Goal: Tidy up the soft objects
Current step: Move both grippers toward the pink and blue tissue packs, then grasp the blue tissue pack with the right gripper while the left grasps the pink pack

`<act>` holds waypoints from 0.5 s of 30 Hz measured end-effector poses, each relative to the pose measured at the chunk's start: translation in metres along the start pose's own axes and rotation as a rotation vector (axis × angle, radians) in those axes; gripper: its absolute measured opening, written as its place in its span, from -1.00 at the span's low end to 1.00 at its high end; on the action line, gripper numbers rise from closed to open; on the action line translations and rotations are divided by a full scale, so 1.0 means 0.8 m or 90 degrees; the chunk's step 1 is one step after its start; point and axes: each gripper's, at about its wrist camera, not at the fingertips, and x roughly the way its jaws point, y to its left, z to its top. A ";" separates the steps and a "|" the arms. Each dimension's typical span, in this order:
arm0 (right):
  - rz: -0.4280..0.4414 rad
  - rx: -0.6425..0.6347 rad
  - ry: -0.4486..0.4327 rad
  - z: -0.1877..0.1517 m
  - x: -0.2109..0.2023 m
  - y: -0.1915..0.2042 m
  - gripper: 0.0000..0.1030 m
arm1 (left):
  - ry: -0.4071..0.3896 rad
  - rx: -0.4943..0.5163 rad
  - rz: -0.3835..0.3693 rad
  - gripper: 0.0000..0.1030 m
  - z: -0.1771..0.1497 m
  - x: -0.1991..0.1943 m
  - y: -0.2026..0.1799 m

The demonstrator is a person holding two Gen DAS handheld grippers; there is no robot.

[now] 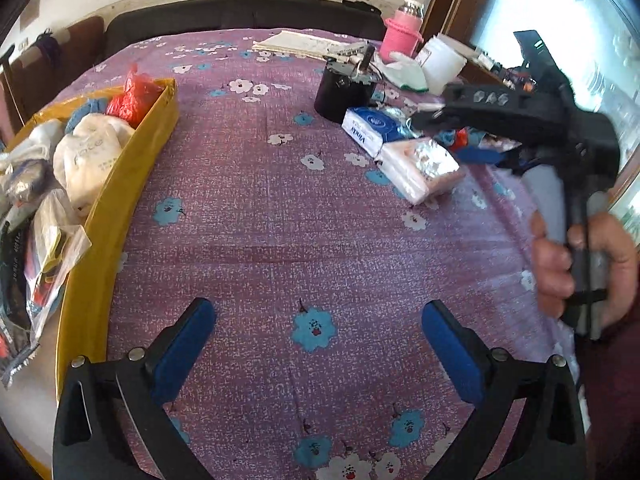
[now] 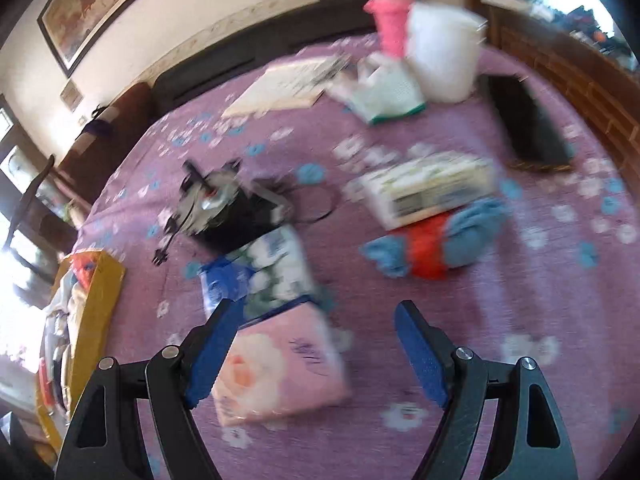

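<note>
My left gripper (image 1: 318,308) is open over bare purple flowered cloth (image 1: 280,220), with nothing between its blue pads. To its left stands a yellow box (image 1: 120,216) stuffed with a white bag (image 1: 92,152), a red bag (image 1: 132,98) and plastic packets. My right gripper (image 2: 316,308) is open above a pink tissue pack (image 2: 280,368), which lies by its left finger. A blue tissue pack (image 2: 256,272) lies just beyond it. A blue cloth with a red band (image 2: 432,244) lies to the right. In the left wrist view a hand (image 1: 560,264) holds the right gripper (image 1: 432,118) over both packs.
A black motor-like object with wires (image 2: 224,212) sits behind the packs. A white carton (image 2: 428,192), a black flat case (image 2: 528,120), a white glove (image 2: 380,96), a white tub (image 2: 444,56), a pink bottle (image 2: 390,12) and papers (image 2: 280,84) lie farther back.
</note>
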 end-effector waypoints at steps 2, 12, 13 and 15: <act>0.090 -0.015 0.045 -0.013 0.005 0.018 0.66 | -0.006 -0.012 -0.015 1.00 0.001 -0.002 0.005; 0.001 -0.131 -0.025 0.012 -0.026 0.061 0.70 | -0.016 -0.031 -0.040 1.00 0.001 -0.005 0.010; -0.036 -0.140 -0.031 0.018 -0.018 0.064 0.69 | -0.016 -0.032 -0.042 1.00 0.001 -0.005 0.011; -0.093 -0.149 -0.036 0.027 0.002 0.072 0.69 | -0.018 -0.035 -0.046 1.00 0.000 -0.007 0.012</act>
